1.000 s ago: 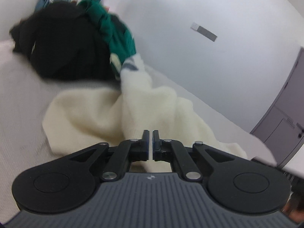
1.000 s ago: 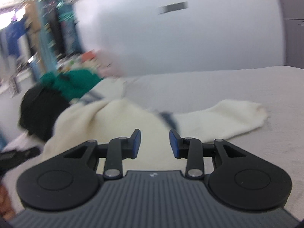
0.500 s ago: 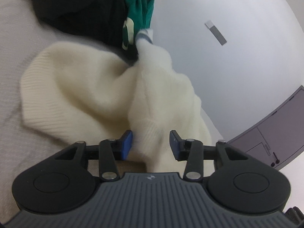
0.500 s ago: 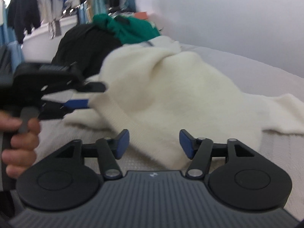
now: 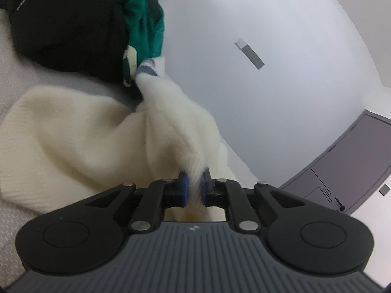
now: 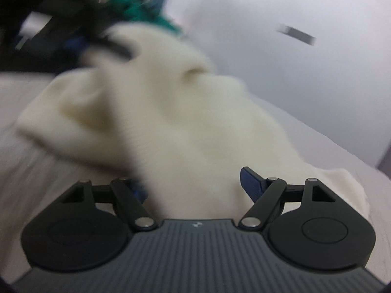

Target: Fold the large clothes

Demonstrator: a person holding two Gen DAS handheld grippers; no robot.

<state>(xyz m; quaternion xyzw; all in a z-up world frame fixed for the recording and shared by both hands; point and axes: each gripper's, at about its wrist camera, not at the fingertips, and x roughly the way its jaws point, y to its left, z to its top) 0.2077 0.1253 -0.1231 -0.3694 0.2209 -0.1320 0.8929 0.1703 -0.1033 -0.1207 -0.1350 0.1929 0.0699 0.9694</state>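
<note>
A cream knitted sweater (image 5: 80, 134) lies crumpled on the grey bed surface (image 5: 9, 80). My left gripper (image 5: 194, 185) is shut on a raised fold of the sweater, which bunches up between its blue pads. In the right wrist view the same sweater (image 6: 171, 122) fills the middle, blurred by motion. My right gripper (image 6: 195, 185) is open wide with sweater fabric lying between its fingers; its left fingertip is partly hidden behind the cloth.
A pile of black clothing (image 5: 63, 22) and green clothing (image 5: 144, 22) sits behind the sweater against the white wall (image 5: 268, 36). A grey door (image 5: 354, 161) stands at the right. The pile also shows blurred in the right wrist view (image 6: 136, 7).
My left gripper has shut on a fold of the sweater and lifted it. My right gripper has opened wider and moved in over the sweater.
</note>
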